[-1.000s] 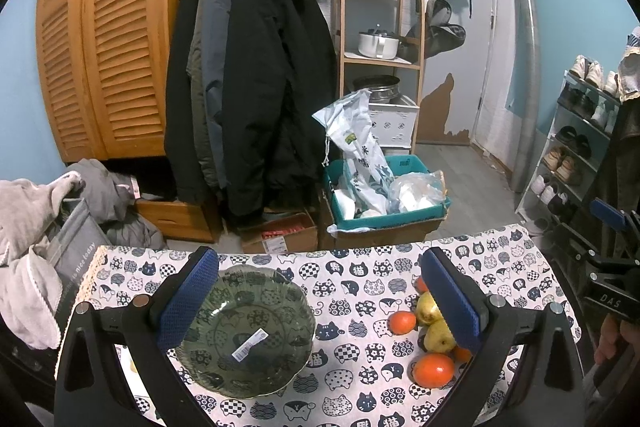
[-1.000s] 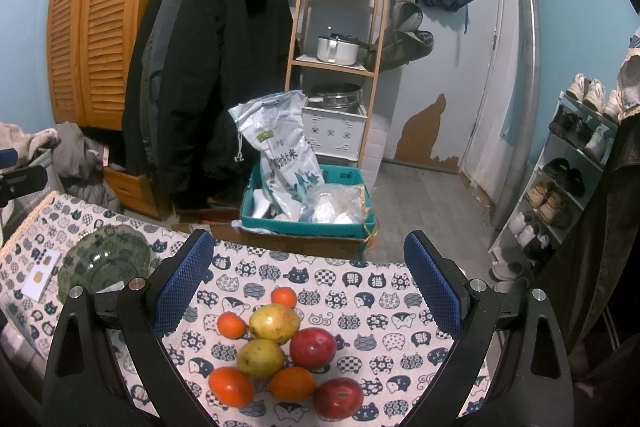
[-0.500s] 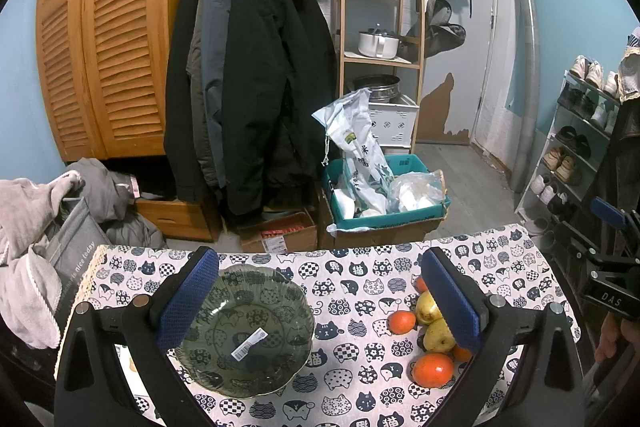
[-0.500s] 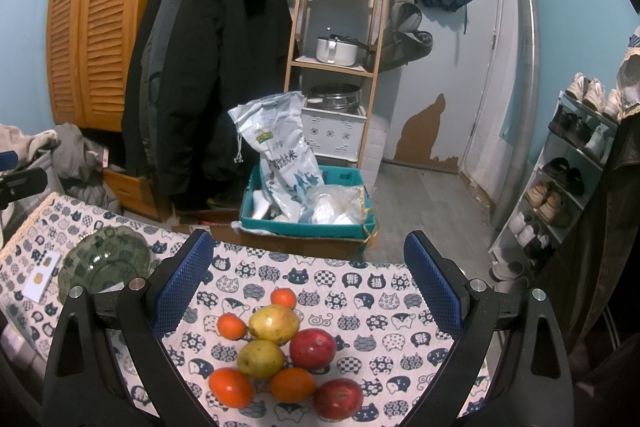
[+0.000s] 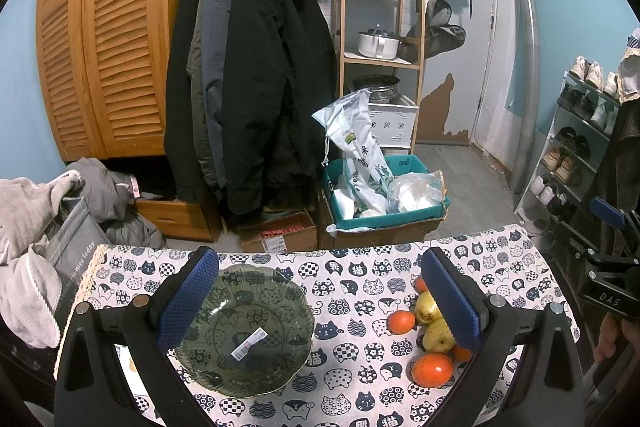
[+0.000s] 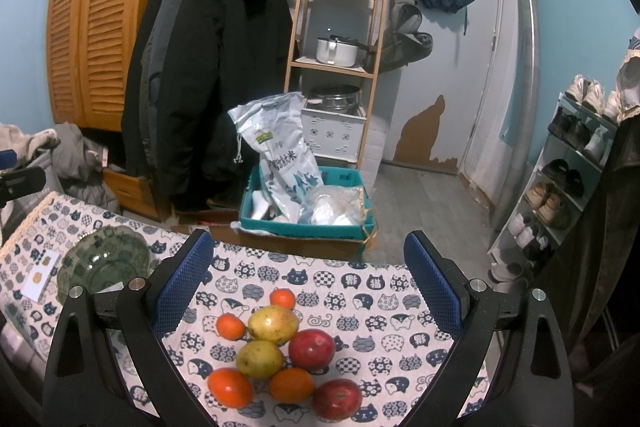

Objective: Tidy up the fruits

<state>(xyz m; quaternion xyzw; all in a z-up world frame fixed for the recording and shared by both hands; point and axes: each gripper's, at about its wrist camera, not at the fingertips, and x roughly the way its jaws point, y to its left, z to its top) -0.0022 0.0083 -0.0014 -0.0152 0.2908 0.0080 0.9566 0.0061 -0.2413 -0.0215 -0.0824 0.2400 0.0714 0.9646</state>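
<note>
**Both claws parked over the tabletop, nothing picked up yet**

Honestly, nothing has changed over the last second. We compared against the shots from a second and half a second back, and both claws sit in the same spot with the fruit and bowl unmoved. So we'd say the sorting hasn't begun and the first grab is still to come.

Nearest to us in the right view, the right claw [image 6: 308, 287] is spread wide with nothing in it, hovering above the fruit pile [image 6: 280, 351]: oranges, two yellow-green pears and two red apples bunched together, touching, on the cat-print tabletop [image 6: 380, 291]. Over on the left, the left claw [image 5: 320, 299] is spread wide and empty too, with the green glass bowl [image 5: 244, 331] sitting under its left finger. The bowl has a sticker in it and no fruit.

What each view adds: the right view shows the whole pile including both apples, which the left view hides behind its right finger. The left view shows the bowl's inside clearly, plus the other claw at the far right edge.

Farther back: a teal box [image 6: 304, 199] on the floor, then coats and shelves.
</note>
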